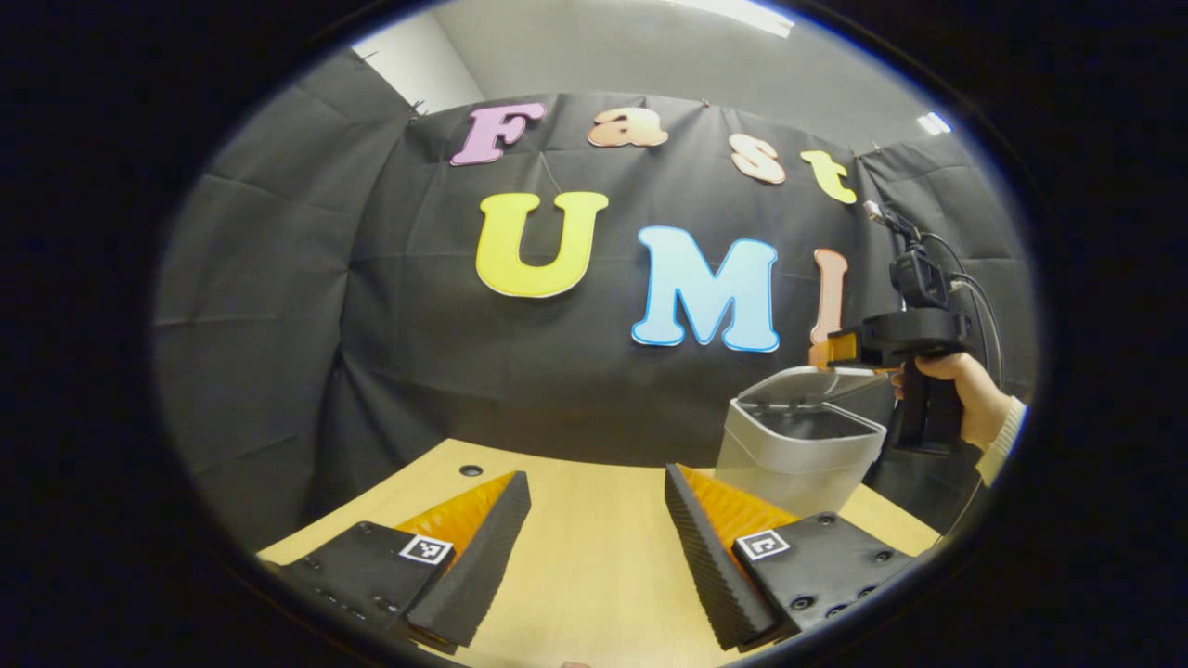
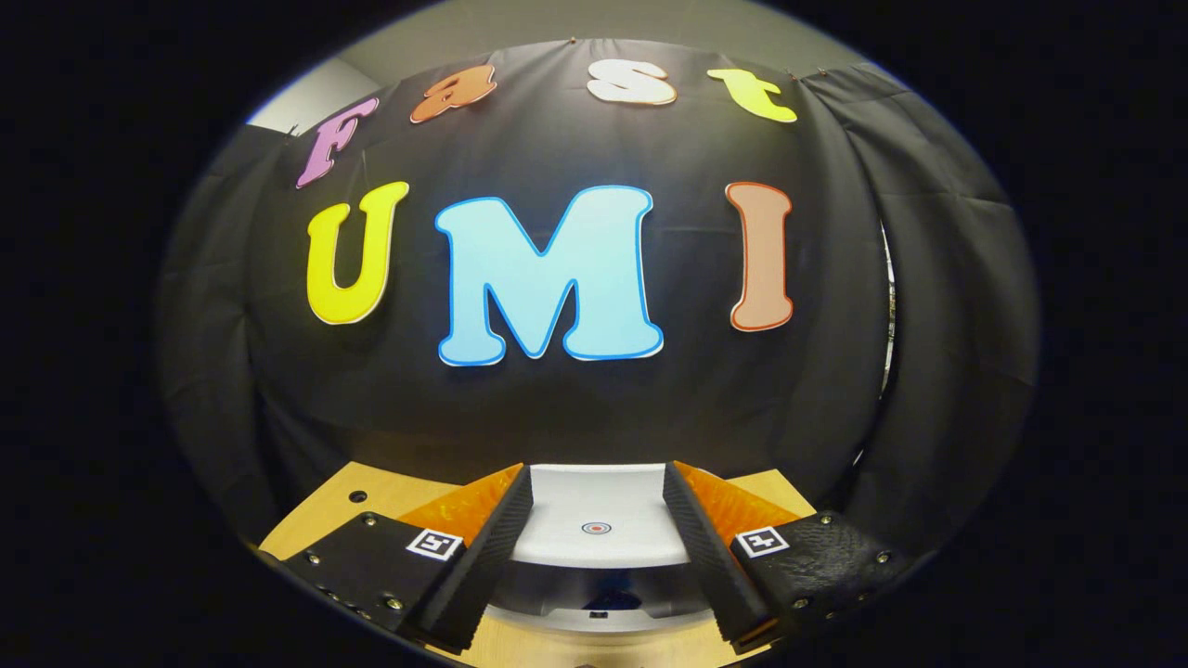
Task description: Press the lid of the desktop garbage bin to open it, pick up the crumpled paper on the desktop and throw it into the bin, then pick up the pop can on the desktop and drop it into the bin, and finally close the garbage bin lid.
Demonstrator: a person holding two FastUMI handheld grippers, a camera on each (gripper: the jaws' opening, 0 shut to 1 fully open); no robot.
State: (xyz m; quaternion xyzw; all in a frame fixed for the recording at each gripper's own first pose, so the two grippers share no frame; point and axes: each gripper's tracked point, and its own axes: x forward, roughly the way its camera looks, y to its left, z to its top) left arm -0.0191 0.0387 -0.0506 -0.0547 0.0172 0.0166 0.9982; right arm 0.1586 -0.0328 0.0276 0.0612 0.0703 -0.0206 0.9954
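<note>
In the left gripper view, my left gripper (image 1: 597, 520) sat at the bottom of the frame with its jaws spread wide and nothing between them, only the bare wooden desktop (image 1: 594, 575) showing in the gap. The garbage bin (image 1: 796, 443) stood at the right of the frame, on the far right part of the desktop, pale grey and with its lid (image 1: 809, 382) tilted up at the back so that the dark inside showed. Just above and behind that lid, at the right edge of the frame, I saw the right gripper (image 1: 840, 349) held by a hand (image 1: 965, 394) in a pale sleeve, its front end reaching over the raised lid; from this view I could not tell whether it touched the lid. A small dark hole (image 1: 471, 470) marked the desktop at the left centre.

In the right gripper view, the right gripper (image 2: 597, 520) filled the bottom of the frame, jaws apart, holding nothing. The white lid (image 2: 597, 524) lay between the two fingers, with a small round red mark (image 2: 596, 528) at its middle, and below it the dark mouth of the bin (image 2: 603, 598) was visible. The fingers flanked the lid but I could not tell if they pressed on it. The desktop (image 2: 334, 510) showed at lower left, beside the gripper.
</note>
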